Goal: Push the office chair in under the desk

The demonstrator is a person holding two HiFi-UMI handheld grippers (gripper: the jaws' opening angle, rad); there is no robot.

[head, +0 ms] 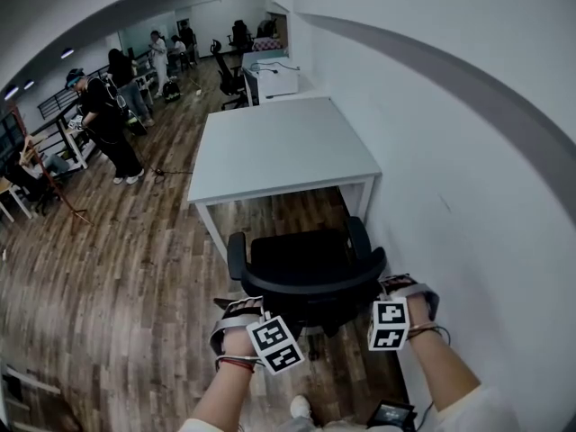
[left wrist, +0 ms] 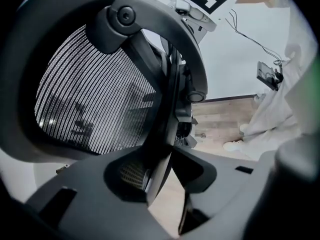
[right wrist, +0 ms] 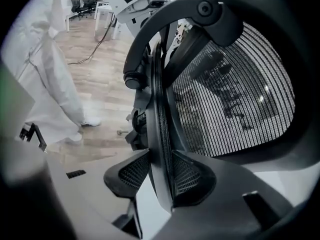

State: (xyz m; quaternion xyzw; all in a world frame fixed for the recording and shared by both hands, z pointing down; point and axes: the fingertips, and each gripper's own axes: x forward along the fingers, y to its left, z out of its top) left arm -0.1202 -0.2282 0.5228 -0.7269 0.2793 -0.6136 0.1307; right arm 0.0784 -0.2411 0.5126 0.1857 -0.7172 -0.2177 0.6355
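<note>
A black office chair point(head: 306, 264) stands just in front of the white desk point(head: 279, 147), its seat towards the desk and its mesh backrest towards me. My left gripper point(head: 241, 306) is at the backrest's left edge and my right gripper point(head: 396, 284) at its right edge. In the left gripper view the backrest frame point(left wrist: 167, 84) runs down between the jaws of the left gripper point(left wrist: 162, 176), which are shut on it. In the right gripper view the frame point(right wrist: 157, 99) sits between the ribbed pads point(right wrist: 192, 176) of the right gripper point(right wrist: 160, 176), also shut on it.
A white wall point(head: 468, 151) runs close along the right of desk and chair. Wood floor point(head: 135, 277) stretches to the left. Several people point(head: 108, 115) stand far back left, near another desk point(head: 270, 75) and a black chair point(head: 231, 75). My shoe point(head: 300, 408) is behind the chair.
</note>
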